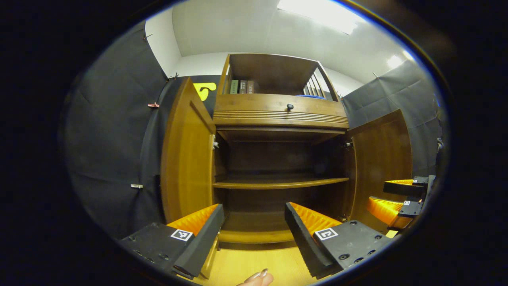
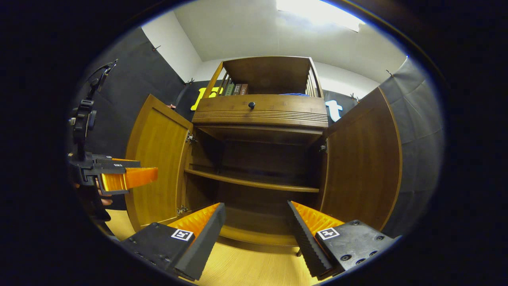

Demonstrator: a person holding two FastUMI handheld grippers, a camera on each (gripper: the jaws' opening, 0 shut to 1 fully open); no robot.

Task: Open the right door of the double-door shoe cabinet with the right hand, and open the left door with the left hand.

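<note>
wooden left door (image 1: 186, 159) and right door (image 2: 363, 163) stand wide; left gripper (image 1: 254, 226) and right gripper (image 2: 256, 226) gape, empty. ease both straight back, clear of the panels.

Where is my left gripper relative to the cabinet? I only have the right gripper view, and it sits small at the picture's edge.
Observer: In the left gripper view the left gripper faces the open cabinet's lower compartment, its fingers apart with nothing between them.
Operator: Is the left door fully swung out?
Observer: The left door stands wide open, seen almost edge-on beside the left finger.
Operator: Anything near my left gripper's underside?
Observer: Fingertips of a hand show at the bottom, over the wooden floor.
</note>
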